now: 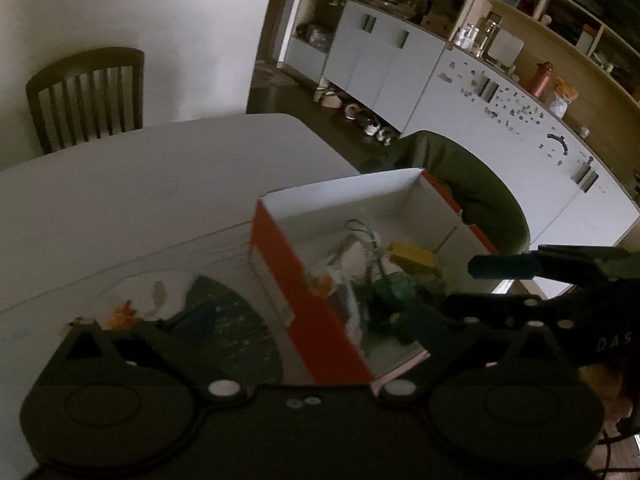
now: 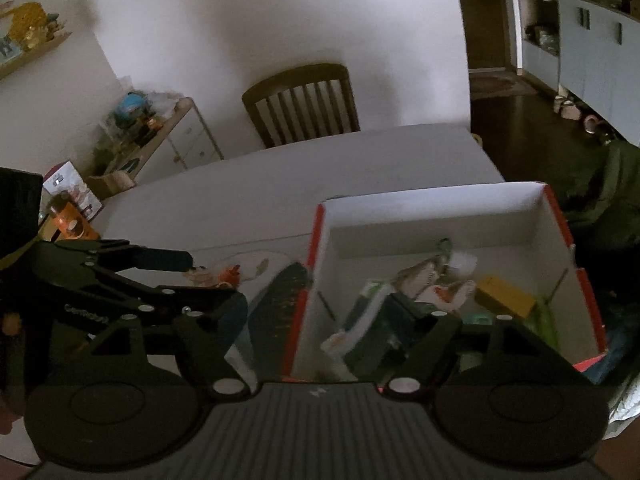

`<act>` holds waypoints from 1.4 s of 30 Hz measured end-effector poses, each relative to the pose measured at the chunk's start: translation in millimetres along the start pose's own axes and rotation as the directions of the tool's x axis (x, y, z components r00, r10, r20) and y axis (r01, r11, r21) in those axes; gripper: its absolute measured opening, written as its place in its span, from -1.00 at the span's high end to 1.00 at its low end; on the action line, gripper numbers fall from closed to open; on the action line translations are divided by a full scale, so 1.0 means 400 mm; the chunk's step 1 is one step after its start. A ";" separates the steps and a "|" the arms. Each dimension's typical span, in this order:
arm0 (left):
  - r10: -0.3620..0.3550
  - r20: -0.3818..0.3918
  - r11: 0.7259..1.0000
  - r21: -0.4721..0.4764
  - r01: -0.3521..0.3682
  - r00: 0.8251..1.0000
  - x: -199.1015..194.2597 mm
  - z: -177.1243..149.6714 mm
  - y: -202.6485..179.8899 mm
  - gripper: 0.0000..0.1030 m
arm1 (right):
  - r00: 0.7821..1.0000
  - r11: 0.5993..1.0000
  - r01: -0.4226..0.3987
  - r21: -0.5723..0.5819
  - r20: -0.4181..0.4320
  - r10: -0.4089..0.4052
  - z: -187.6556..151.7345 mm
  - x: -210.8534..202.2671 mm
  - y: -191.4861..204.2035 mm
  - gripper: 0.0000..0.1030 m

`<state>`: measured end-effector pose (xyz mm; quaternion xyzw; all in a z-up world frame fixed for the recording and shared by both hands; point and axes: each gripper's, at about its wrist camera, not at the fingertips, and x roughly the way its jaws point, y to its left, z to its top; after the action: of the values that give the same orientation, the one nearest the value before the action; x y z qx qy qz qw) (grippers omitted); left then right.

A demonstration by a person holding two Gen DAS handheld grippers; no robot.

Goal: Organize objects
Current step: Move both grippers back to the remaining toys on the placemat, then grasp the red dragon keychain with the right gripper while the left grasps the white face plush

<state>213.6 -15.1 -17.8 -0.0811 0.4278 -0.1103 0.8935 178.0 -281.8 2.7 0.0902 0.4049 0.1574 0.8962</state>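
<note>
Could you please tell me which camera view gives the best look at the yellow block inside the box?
The right wrist view: it looks down into the box, so the yellow block shows unobstructed near the right wall. In the left wrist view the same block is blurred, seen from a lower angle among clutter.

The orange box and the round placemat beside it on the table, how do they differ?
The orange box is rectangular with upright walls, while the round placemat lies flat. The box is orange outside and white inside; the placemat is partly dark, partly pale. The box holds a jumble of small items; the placemat carries only a few small scraps. Both rest on the white table, side by side.
</note>
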 end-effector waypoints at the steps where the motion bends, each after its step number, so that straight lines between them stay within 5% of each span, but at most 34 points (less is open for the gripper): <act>1: 0.006 0.000 1.000 -0.004 -0.006 1.000 -0.007 -0.004 0.011 -0.98 | 1.000 1.000 -0.001 -0.007 -0.002 0.001 0.001 0.006 0.014 -0.49; 26: 0.123 -0.022 0.989 -0.079 -0.125 0.992 -0.052 -0.099 0.372 -0.99 | 0.998 0.997 0.019 -0.079 -0.053 -0.023 0.016 0.186 0.269 -0.64; 42: 0.205 -0.071 0.970 -0.116 -0.212 0.976 0.098 -0.119 0.538 -0.98 | 0.979 0.991 0.081 -0.102 -0.177 -0.098 0.043 0.419 0.311 -0.64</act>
<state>227.6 179.2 -128.2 -0.0873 0.4659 0.0084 0.8805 269.3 -106.7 -67.1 0.0147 0.4805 0.1433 0.8651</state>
